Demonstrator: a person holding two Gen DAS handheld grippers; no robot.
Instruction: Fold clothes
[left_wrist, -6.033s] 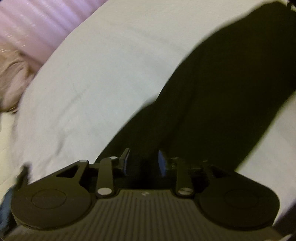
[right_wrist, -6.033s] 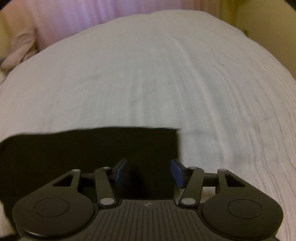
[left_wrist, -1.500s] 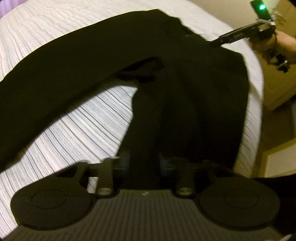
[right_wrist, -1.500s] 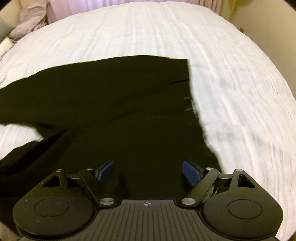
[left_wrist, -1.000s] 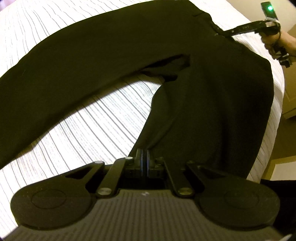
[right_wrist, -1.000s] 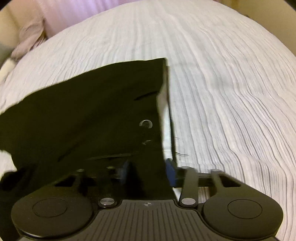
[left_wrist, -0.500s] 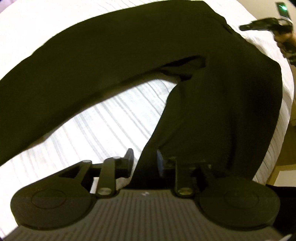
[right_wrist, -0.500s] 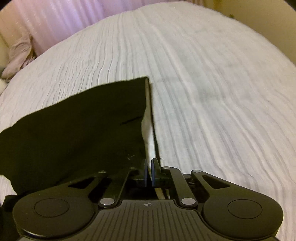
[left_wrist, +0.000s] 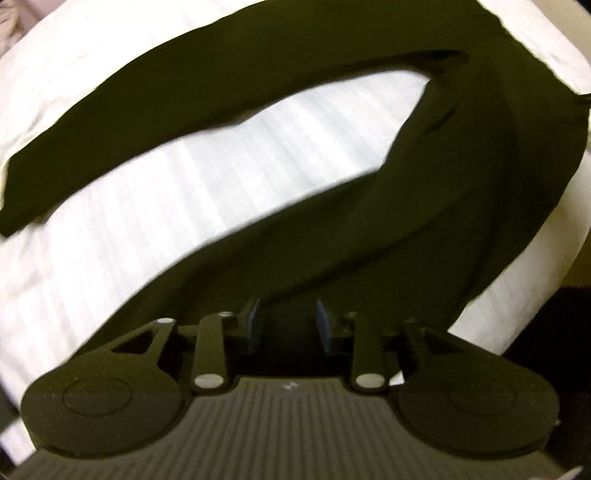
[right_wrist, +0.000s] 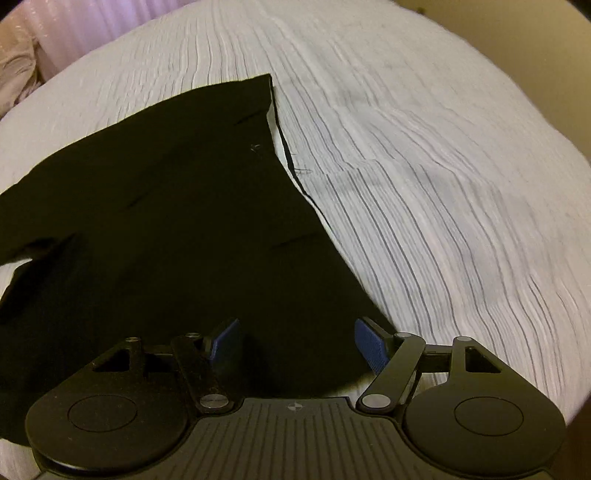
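1. While the black trousers (left_wrist: 461, 177) lie spread on the white ribbed bed (left_wrist: 184, 206), their two legs run apart in the left wrist view: one arcs from the waist at the upper right across the top to the left edge of the frame, the other sweeps from the right side down to the bottom centre.

2. That nearer leg ends right at the left hand-held gripper (left_wrist: 286, 326), so its long axis leads from the lower centre up toward the upper right of the frame.

3. The left hand-held gripper has just been opening; its blue pads stand a little apart with dark cloth between them, and they do not look to be pressing on it.

4. Seen from the right wrist, the waist end of the trousers (right_wrist: 184, 221) fills the left and centre of the frame, its waistband edge slanting from upper centre down to the lower right.

5. The right hand-held gripper (right_wrist: 297, 343) has just been opening too; its pads are spread wide over the near waist corner, clear of the cloth.

6. My judgement: the coming fold turns on bringing the nearer leg onto the far one, and the left hand is the closer to that leg's end.
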